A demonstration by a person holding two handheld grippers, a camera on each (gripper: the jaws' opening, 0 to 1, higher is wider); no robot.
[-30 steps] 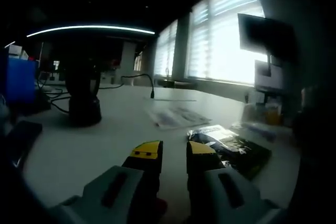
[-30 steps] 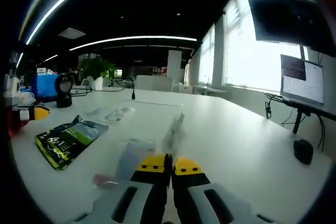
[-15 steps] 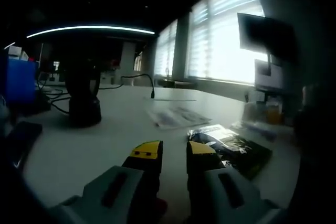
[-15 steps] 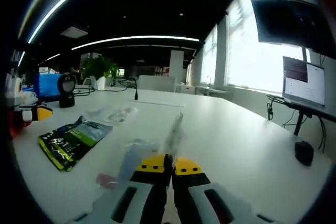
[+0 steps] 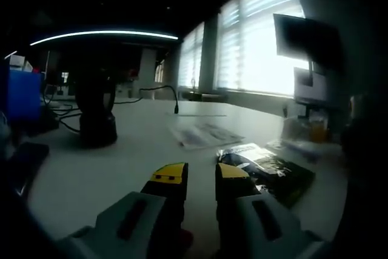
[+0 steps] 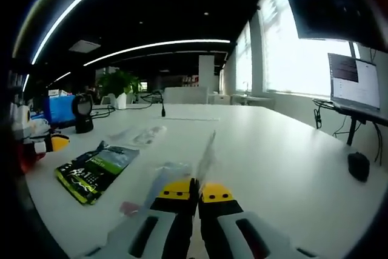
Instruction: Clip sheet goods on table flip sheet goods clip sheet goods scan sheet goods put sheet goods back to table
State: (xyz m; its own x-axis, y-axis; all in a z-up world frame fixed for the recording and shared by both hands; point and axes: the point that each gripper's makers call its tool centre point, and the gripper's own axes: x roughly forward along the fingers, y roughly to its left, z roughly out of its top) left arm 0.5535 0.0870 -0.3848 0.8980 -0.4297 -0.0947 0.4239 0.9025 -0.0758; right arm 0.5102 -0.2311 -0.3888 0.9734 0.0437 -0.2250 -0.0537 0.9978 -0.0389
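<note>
In the left gripper view, the left gripper [image 5: 200, 177] sat at the bottom centre with its yellow-tipped jaws apart and nothing between them. It hung low over the white table [image 5: 121, 156]. A dark pouch [image 5: 270, 171] lay flat on the table just right of the jaws, at centre right. A clear sheet [image 5: 203, 133] lay further off, above centre. A black scanner [image 5: 97, 113] stood at the left, with a blue box [image 5: 21, 92] behind it at the far left edge.

In the right gripper view, the right gripper [image 6: 195, 191] rose from the bottom centre, its jaws pressed together on a thin clear packet [image 6: 205, 156]. The packet stood on edge above the tips and ran up toward the centre of the frame, lifted off the table. The pouch lay flat at lower left, the scanner stood small at the far left, and a laptop [image 6: 356, 86] showed at the right edge.

Judging from this, the first clip was done and the flip was in hand, with the packet held edge-up. The next move likely called for turning it over and re-clipping it, perhaps with the open left gripper, before carrying it to the scanner at the left.
</note>
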